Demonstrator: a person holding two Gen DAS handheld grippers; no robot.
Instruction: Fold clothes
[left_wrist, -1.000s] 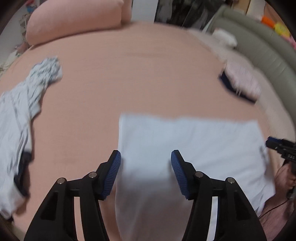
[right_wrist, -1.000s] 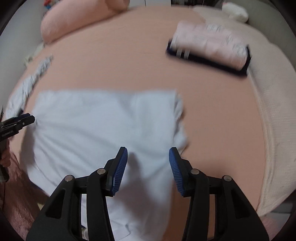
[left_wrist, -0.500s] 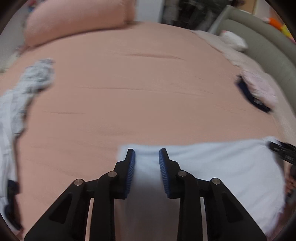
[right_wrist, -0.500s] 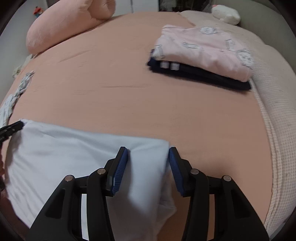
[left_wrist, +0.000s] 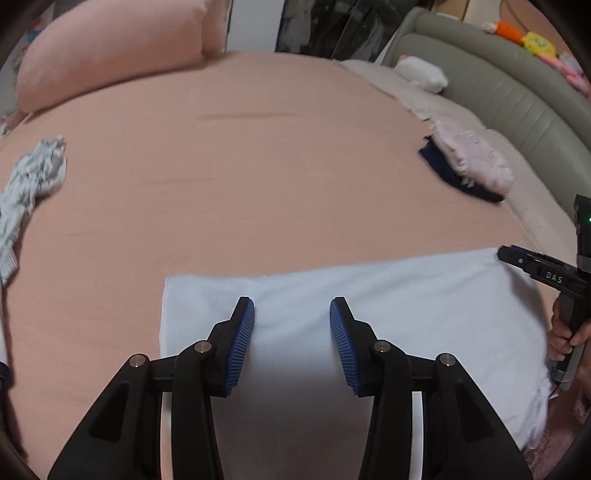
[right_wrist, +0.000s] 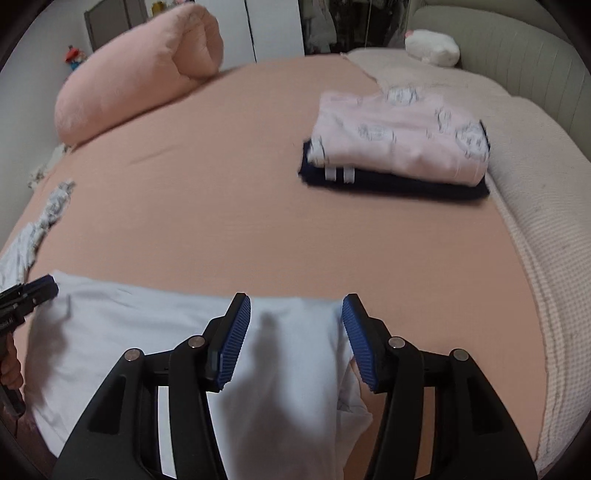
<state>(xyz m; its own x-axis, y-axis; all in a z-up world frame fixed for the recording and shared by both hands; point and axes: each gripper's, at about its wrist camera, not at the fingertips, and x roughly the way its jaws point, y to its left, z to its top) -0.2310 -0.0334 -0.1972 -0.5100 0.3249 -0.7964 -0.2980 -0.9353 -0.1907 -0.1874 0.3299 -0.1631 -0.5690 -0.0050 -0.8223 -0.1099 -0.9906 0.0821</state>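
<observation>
A pale blue-white garment (left_wrist: 406, 302) lies flat across the near part of the pink bed (left_wrist: 277, 166). My left gripper (left_wrist: 291, 325) hovers over its left part; its jaws are opening, cloth lies beneath the gap, and the pads do not press it. In the right wrist view the same garment (right_wrist: 129, 325) runs under my right gripper (right_wrist: 295, 325), which stands open over the right end. Each gripper shows at the edge of the other's view: the right gripper (left_wrist: 517, 258), gripped by a hand, and the left gripper (right_wrist: 37, 291).
A folded stack, pink on navy (right_wrist: 399, 147), sits at the far right of the bed. A crumpled striped garment (left_wrist: 33, 177) lies at the left edge. A pink pillow (right_wrist: 136, 85) is at the back left; a cream blanket (right_wrist: 535, 221) and grey headboard (left_wrist: 498, 92) are right.
The left jaws narrowed over the cloth, then spread apart again. Both grippers came down toward the bed. The garment now shows as a shorter band near the front edge.
</observation>
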